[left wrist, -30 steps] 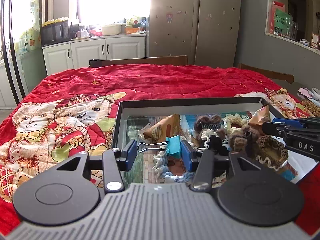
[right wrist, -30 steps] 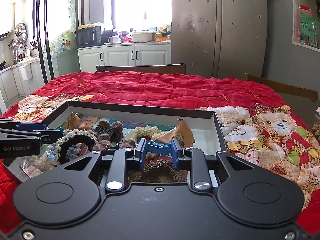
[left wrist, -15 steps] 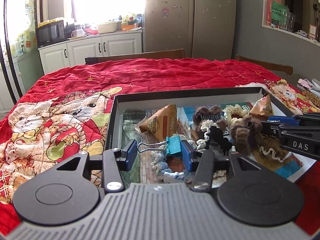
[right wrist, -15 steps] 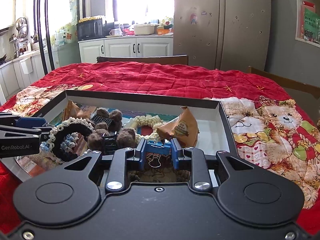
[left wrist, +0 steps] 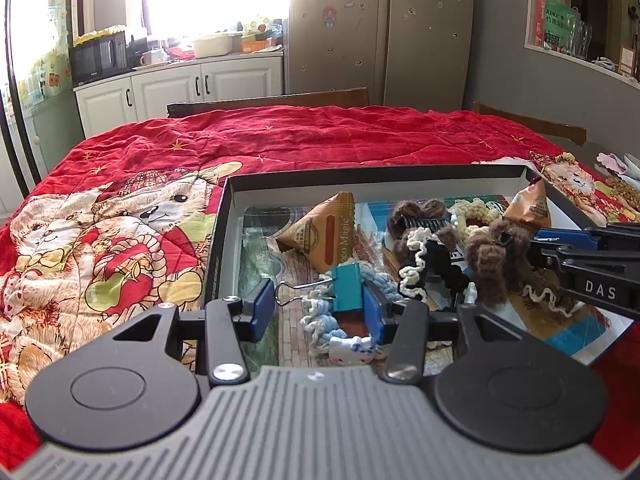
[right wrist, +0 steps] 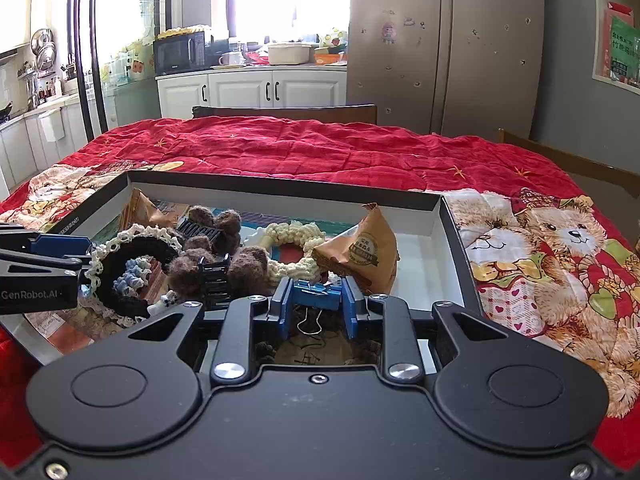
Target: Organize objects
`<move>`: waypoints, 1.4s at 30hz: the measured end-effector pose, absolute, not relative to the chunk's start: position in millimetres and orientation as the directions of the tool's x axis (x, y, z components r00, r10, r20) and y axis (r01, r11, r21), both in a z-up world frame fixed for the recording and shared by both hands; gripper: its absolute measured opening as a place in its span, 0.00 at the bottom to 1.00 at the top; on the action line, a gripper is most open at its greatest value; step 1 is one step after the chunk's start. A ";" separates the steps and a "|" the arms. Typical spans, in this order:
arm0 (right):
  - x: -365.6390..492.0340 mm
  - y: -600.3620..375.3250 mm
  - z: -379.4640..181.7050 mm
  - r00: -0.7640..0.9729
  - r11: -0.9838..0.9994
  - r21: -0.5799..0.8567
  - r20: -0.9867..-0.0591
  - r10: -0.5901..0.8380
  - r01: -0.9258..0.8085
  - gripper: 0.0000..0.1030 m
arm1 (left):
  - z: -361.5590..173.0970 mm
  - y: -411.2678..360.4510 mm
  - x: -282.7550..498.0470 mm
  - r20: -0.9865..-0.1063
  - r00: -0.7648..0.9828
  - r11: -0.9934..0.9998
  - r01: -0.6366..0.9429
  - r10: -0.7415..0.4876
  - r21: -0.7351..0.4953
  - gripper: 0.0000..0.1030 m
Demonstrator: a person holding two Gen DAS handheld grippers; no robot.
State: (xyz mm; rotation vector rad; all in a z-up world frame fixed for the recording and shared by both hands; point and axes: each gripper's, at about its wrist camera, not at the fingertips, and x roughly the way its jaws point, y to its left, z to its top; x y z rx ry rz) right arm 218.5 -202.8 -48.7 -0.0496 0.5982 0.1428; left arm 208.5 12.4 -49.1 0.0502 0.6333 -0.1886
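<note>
Now | left gripper (left wrist: 316,306) tilted down, jaws pinching teal clip (left wrist: 347,287) | right gripper (right wrist: 316,306) likewise, pinching blue clip (right wrist: 316,295)

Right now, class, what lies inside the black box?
Inside the black box: two brown triangular packets, brown pompom hair clips, crocheted scrunchies, binder clips. Its printed floor is mostly covered.

Teal binder clip (left wrist: 347,287), wire handles pointing left, and blue binder clip (right wrist: 317,294), handle hanging down, both inside shallow box (left wrist: 376,172) among crocheted scrunchies (right wrist: 294,248).
</note>
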 end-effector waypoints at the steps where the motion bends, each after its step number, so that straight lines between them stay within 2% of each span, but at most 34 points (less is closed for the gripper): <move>1: 218.5 -202.7 -48.7 0.817 0.989 -0.006 -0.564 0.119 -0.149 0.24 | -49.1 12.4 208.4 -0.592 0.790 0.982 0.190 -0.159 -0.010 0.50; 14: 218.1 -202.1 -49.1 0.817 0.988 -0.010 -0.563 0.123 -0.156 0.24 | -49.1 12.1 208.1 -0.592 0.790 0.981 0.192 -0.159 -0.007 0.53; 15: 218.1 -202.0 -49.1 0.817 0.988 -0.009 -0.563 0.125 -0.157 0.24 | -48.9 12.1 207.8 -0.591 0.791 0.981 0.192 -0.159 -0.007 0.54; 16: 217.9 -201.9 -49.1 0.818 0.988 -0.009 -0.562 0.125 -0.157 0.24 | -48.5 12.1 207.4 -0.590 0.791 0.981 0.192 -0.159 -0.006 0.61; 24: 216.0 -202.2 -47.7 0.820 0.987 -0.009 -0.558 0.130 -0.162 0.29 | -45.0 11.6 203.6 -0.581 0.800 0.982 0.188 -0.151 0.003 0.64; 26: 215.1 -201.8 -46.8 0.822 0.987 -0.010 -0.555 0.129 -0.162 0.35 | -43.1 12.7 201.7 -0.579 0.801 0.982 0.190 -0.155 0.000 0.67; 35: 206.2 -205.0 -34.3 0.832 0.987 0.000 -0.537 0.135 -0.160 0.38 | -28.0 15.2 187.5 -0.543 0.828 0.985 0.171 -0.139 0.008 0.82; 42: 187.5 -205.4 -14.8 0.845 0.986 0.004 -0.514 0.146 -0.168 0.39 | -10.3 17.7 169.4 -0.517 0.844 0.986 0.167 -0.142 0.001 0.85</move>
